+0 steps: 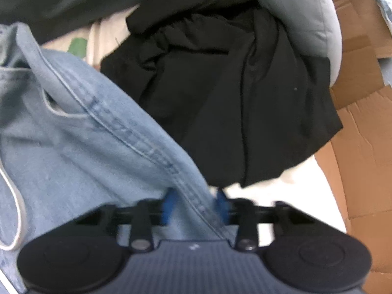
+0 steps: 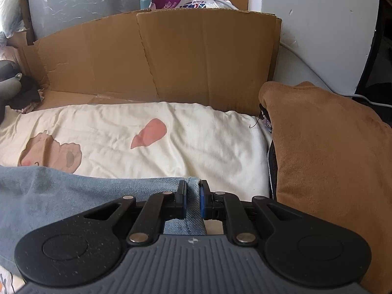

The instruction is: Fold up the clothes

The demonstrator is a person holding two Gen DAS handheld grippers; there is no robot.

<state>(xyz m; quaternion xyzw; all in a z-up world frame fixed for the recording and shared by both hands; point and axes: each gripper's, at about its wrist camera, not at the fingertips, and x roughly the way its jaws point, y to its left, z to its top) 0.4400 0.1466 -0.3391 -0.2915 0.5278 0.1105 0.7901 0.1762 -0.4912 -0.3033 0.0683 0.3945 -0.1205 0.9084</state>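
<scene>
Right claw [image 2: 192, 201]: I hold it clamped on a denim hem of the jeans [image 2: 73, 191], lower centre of frame, lifted off the cream bedding [image 2: 208, 142]. Left claw [image 1: 196, 202]: I pinch the stitched seam at bottom centre, beside the black garment [image 1: 232, 98], likely so the jeans hang straight between both grips for folding.

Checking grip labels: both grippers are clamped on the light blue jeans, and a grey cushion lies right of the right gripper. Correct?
Not quite. The cushion is brown, as the right wrist view shows. Both the left gripper and right gripper do clamp the jeans.

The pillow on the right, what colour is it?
Plain tan brown; the pillow shows best in the right wrist view.
</scene>
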